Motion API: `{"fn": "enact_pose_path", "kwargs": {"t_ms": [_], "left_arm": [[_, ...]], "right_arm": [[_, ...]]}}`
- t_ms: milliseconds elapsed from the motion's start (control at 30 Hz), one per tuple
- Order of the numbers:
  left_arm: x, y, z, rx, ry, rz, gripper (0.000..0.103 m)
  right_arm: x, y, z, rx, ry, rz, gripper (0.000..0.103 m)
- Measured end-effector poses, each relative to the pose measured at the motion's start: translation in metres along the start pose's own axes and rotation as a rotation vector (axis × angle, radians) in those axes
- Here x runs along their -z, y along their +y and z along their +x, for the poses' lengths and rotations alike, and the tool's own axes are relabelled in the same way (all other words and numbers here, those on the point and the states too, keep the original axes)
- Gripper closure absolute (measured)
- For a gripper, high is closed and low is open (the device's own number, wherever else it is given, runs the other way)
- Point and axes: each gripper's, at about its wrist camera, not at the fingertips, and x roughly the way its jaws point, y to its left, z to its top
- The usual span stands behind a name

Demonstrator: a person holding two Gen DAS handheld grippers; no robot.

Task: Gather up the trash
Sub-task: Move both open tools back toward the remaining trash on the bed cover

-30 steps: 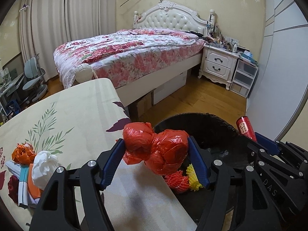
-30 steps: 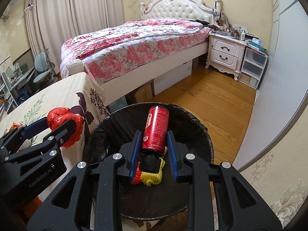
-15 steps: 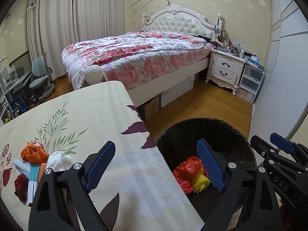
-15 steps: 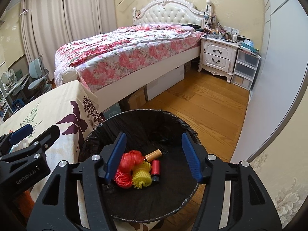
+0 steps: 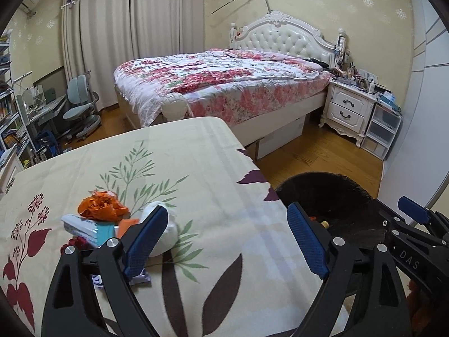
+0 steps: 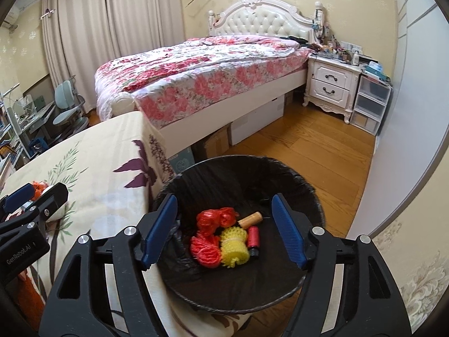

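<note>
Right gripper (image 6: 224, 231) above the black-lined trash bin (image 6: 306, 185), jaws spread wide, nothing between them. In the bin: crumpled red plastic bag (image 6: 214, 219), red foam net (image 6: 204, 251), yellow foam net (image 6: 234, 245), small red can (image 6: 253, 237), tan cork-like piece (image 6: 250, 220). Left gripper (image 5: 227, 241) over the floral tablecloth (image 5: 182, 151), jaws also wide apart and empty. Trash on the cloth beside its left finger: orange crumpled wrapper (image 5: 99, 206), white wad (image 5: 168, 234), blue-white carton (image 5: 84, 229), touching in 1 pile.
</note>
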Motion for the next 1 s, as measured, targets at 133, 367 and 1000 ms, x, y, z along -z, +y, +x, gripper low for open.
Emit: {"fn": "enact_pose_path", "kwargs": {"t_ms": [133,367,1000], "left_arm": [[0.005,0.026,-0.011,-0.03,0.003,-0.031,0.017],[0.014,0.081,-0.033,-0.114,-0.012,-0.089,0.017],[0.053,0.175,-0.012,-0.214,0.115,-0.148,0.027]], "right_arm": [[0.002,0.023,-0.001,-0.036,0.006,-0.025,0.035],[0.002,0.063,-0.004,-0.099,0.011,-0.082,0.035],[0.014,0.146,-0.001,-0.205,0.056,-0.206,0.035]]}}
